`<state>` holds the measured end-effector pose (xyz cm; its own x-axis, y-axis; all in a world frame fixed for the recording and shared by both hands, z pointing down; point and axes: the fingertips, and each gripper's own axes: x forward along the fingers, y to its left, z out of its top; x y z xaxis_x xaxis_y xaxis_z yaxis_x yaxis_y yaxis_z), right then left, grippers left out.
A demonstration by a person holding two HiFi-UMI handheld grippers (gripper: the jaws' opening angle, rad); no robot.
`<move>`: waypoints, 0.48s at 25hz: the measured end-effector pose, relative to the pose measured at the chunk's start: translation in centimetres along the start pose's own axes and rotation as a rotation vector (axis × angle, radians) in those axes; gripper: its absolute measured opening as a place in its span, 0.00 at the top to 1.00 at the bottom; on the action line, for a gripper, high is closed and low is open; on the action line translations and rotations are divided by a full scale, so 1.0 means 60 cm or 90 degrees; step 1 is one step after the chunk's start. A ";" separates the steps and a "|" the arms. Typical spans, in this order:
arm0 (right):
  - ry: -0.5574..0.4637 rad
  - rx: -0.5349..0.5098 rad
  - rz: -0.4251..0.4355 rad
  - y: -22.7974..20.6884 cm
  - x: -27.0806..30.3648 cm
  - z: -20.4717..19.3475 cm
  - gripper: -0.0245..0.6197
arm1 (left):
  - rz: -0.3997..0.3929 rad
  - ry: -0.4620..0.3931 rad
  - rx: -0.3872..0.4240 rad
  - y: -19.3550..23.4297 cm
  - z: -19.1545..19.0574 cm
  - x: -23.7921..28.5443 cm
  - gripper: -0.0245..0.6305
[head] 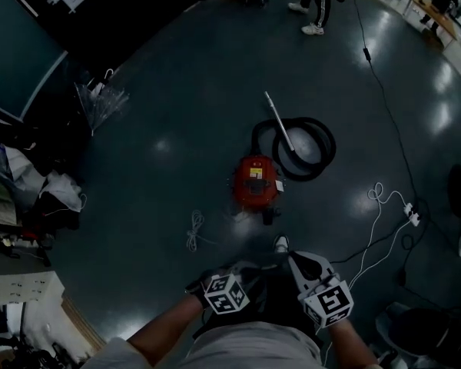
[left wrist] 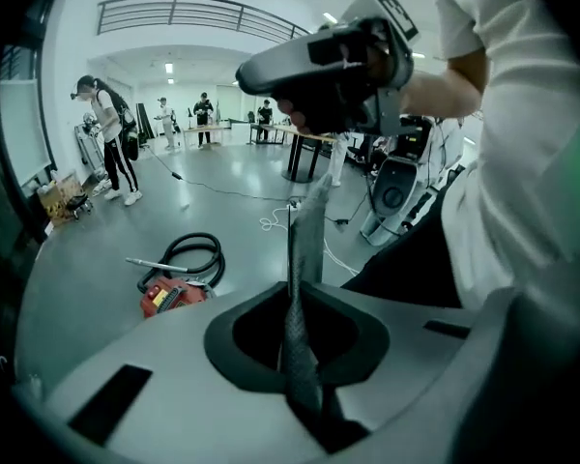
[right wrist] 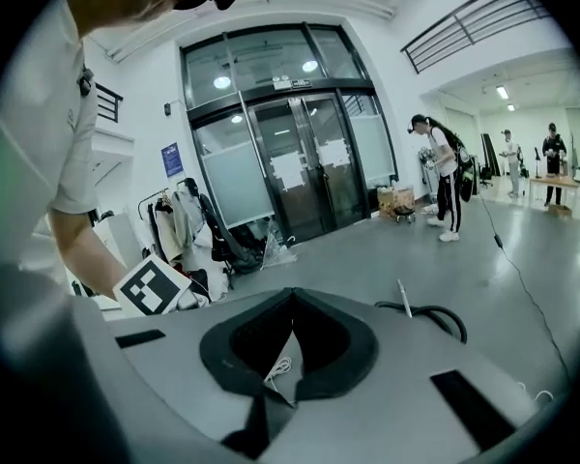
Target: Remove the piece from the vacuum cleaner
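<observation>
The red vacuum cleaner [head: 255, 183] sits on the dark floor ahead of me, with its black hose [head: 296, 148] coiled behind it and a metal wand [head: 279, 120] lying across the coil. The left gripper view shows the vacuum cleaner [left wrist: 171, 296] low on the left. In the right gripper view only the hose [right wrist: 430, 315] and wand [right wrist: 403, 296] show. Both grippers are held close to my body, well short of the vacuum. My left gripper [head: 252, 267] [left wrist: 314, 189] has its jaws pressed together, empty. My right gripper [head: 292, 258] [right wrist: 290, 307] also looks shut and empty.
A white cord [head: 194, 229] lies left of the vacuum. To its right are a power strip [head: 411, 215] and white cable. A clear umbrella [head: 100, 102] and piled clothes [head: 54, 191] are on the left. A person [head: 315, 6] stands far off. Glass doors [right wrist: 300, 172] are beyond.
</observation>
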<state>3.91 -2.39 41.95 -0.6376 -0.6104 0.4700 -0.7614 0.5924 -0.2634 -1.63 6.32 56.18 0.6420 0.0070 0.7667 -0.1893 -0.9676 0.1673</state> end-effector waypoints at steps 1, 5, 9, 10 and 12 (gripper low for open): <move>-0.010 -0.009 -0.002 0.009 -0.011 0.017 0.94 | -0.001 -0.008 0.002 -0.007 0.015 -0.019 0.92; -0.043 -0.010 -0.004 0.044 -0.048 0.062 0.94 | -0.016 -0.030 0.015 -0.049 0.059 -0.083 0.92; -0.056 -0.017 -0.001 0.079 -0.072 0.089 0.94 | -0.031 -0.049 0.043 -0.083 0.093 -0.136 0.92; -0.058 -0.026 0.001 0.087 -0.074 0.094 0.94 | -0.032 -0.053 0.050 -0.087 0.098 -0.146 0.92; -0.061 -0.043 0.002 0.097 -0.076 0.105 0.94 | -0.032 -0.059 0.061 -0.088 0.107 -0.161 0.92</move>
<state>1.63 0.54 32.95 -0.6513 -0.6537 0.3854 -0.7513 0.6269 -0.2063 -2.06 9.74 43.91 0.7150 0.0368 0.6981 -0.0864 -0.9863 0.1405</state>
